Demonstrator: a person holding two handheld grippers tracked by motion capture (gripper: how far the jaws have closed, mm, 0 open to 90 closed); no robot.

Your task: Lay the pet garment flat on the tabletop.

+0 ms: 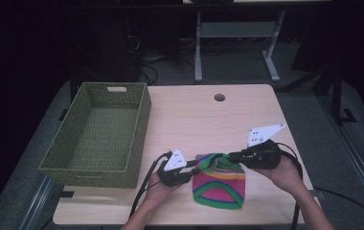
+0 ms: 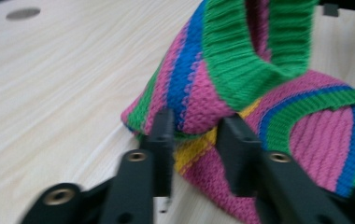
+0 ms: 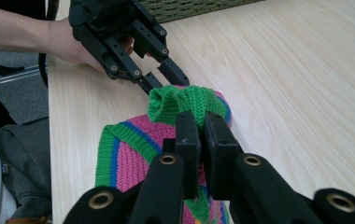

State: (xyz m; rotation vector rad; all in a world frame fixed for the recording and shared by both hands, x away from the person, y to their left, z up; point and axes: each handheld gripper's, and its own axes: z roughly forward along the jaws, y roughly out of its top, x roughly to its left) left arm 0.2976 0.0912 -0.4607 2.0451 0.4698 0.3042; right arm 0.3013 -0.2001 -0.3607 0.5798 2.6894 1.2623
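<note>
A striped knit hat (image 1: 221,184) in pink, green, blue and yellow lies on the wooden table (image 1: 194,115) near its front edge. My right gripper (image 1: 230,155) is shut on the hat's green ribbed rim (image 3: 185,100) and holds it lifted off the table. My left gripper (image 1: 197,170) comes in from the left at the hat's upper left corner. In the left gripper view a bunched fold of the hat (image 2: 199,105) sits pinched between its jaws (image 2: 196,126). The right gripper view shows the left gripper (image 3: 164,79) just beyond the raised rim.
An empty green woven basket (image 1: 94,175) stands on the left part of the table, close to the left hand. A round cable hole (image 1: 219,97) sits near the far edge. Bare tabletop stretches behind the hat.
</note>
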